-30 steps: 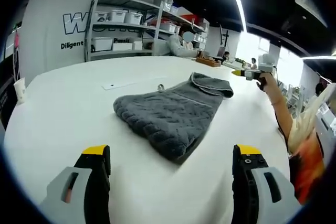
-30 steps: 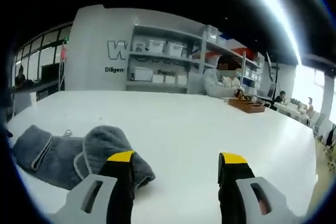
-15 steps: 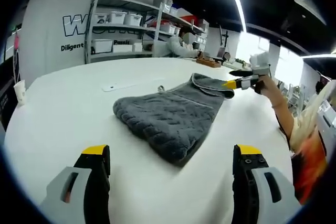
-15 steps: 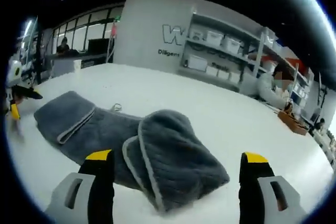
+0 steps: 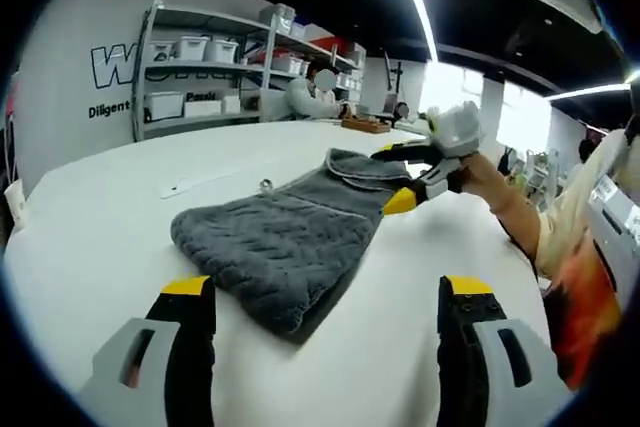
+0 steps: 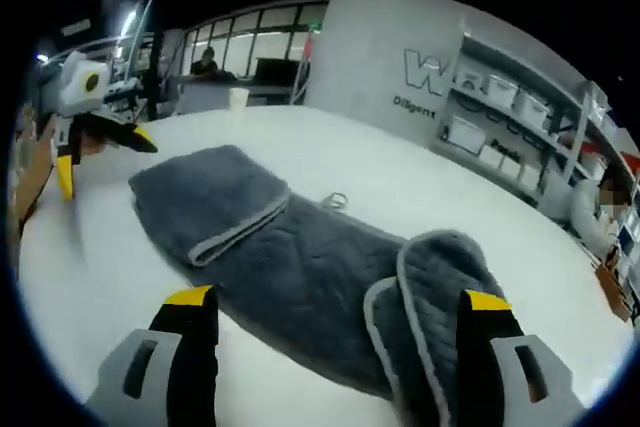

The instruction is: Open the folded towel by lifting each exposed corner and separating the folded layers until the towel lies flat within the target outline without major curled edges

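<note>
Closing in on the grey towel [image 5: 285, 237], still folded on the white table [image 5: 120, 247]: over the last second the right gripper [image 6: 338, 312] swinging from beside the cloth to straddling its rolled-over flap [image 6: 440, 297], jaws spread wide and gripping nothing, one fingertip [image 6: 192, 297] resting over the flat middle layer. Meaning, by judgement, that the approach to the first exposed corner is almost done and no layer has been lifted yet. Left gripper [image 5: 320, 292] hovering short of the near folded end, jaws also wide and empty. Showing up from the left gripper view: the right tool [image 5: 420, 172] reaching in at the far end. Showing up from the right gripper view instead: a second folded flap [image 6: 215, 202] with pale trim, a small loop [image 6: 335, 200] at the far edge, and the other tool [image 6: 85, 127] waiting at the far left.
</note>
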`<state>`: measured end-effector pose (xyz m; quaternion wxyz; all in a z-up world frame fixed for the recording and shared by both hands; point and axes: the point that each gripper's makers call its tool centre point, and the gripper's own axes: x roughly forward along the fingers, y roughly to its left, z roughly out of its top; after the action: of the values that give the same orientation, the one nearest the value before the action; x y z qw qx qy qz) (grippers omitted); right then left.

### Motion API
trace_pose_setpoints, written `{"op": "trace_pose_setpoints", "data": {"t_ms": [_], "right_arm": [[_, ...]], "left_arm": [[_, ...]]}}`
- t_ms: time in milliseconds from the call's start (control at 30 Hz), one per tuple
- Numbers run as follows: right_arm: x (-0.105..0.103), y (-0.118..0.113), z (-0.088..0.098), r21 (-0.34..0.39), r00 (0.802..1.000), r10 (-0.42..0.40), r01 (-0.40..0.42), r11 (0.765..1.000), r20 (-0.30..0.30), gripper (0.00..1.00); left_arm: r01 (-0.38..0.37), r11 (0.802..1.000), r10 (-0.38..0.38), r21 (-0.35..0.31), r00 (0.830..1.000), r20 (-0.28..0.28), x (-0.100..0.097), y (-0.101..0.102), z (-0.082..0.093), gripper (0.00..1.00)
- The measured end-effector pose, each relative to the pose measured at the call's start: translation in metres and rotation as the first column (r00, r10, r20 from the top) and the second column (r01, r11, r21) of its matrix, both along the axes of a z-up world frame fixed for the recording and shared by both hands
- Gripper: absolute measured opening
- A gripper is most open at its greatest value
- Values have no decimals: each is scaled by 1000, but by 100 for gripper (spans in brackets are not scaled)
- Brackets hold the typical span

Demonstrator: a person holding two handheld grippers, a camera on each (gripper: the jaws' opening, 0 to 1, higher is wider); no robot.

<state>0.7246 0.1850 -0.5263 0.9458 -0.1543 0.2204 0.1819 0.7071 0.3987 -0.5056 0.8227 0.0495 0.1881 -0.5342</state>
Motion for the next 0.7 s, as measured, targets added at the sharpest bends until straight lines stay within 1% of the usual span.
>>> {"op": "trace_pose_setpoints", "data": {"t_ms": [33, 67, 100, 133, 167, 200, 233, 267, 333, 400, 433, 500, 567, 600, 700], "right_arm": [[-1, 10, 1, -7, 999, 41, -41, 999, 6, 99], [-2, 15, 1, -13, 998, 60, -60, 998, 11, 99], [-3, 20, 1, -20, 997, 80, -80, 997, 15, 98], [-4, 29, 0, -43, 992, 126, -125, 991, 23, 95], [-6, 36, -1, -59, 988, 151, -150, 987, 20, 91], [-6, 41, -2, -67, 986, 166, -164, 984, 24, 86], [-6, 44, -2, -73, 984, 176, -173, 982, 31, 78], [-7, 51, -4, -80, 981, 192, -188, 979, 35, 72], [-8, 61, -5, -73, 974, 221, -218, 973, 43, 61], [-9, 71, -7, -56, 968, 246, -243, 968, 46, 56], [-10, 77, -8, -51, 962, 270, -268, 962, 47, 51], [-12, 82, -10, -54, 958, 283, -281, 958, 45, 42], [-12, 90, -12, -66, 951, 305, -302, 951, 56, 32], [-12, 91, -12, -69, 949, 310, -306, 950, 58, 25], [-14, 98, -12, -67, 941, 331, -326, 943, 69, 10]], "left_arm": [[3, 1000, -3, -19, 1000, -10, -1, -2, 2, 89], [4, 1000, -4, -29, 1000, -17, -2, -2, 3, 88], [9, 997, -14, -77, 999, -52, -6, -6, 8, 87], [21, 996, -25, -82, 998, -57, -8, -7, 7, 87], [28, 996, -33, -81, 998, -60, -9, -7, 6, 87], [30, 997, -34, -73, 998, -62, -9, -8, 4, 87], [24, 998, -28, -63, 998, -62, -8, -7, 1, 87], [16, 999, -19, -49, 998, -60, -7, -7, -2, 87], [17, 999, -19, -37, 998, -65, -7, -6, -5, 88], [18, 999, -21, -36, 997, -73, -7, -6, -6, 88], [21, 999, -24, -36, 997, -73, -8, -6, -5, 88], [25, 999, -26, -25, 998, -65, -9, -6, -6, 88], [20, 1000, -20, 6, 999, -46, -8, -5, -8, 88], [18, 1000, -17, 14, 999, -40, -7, -4, -9, 88], [15, 1000, -15, 23, 999, -39, -7, -3, -10, 88]]}}
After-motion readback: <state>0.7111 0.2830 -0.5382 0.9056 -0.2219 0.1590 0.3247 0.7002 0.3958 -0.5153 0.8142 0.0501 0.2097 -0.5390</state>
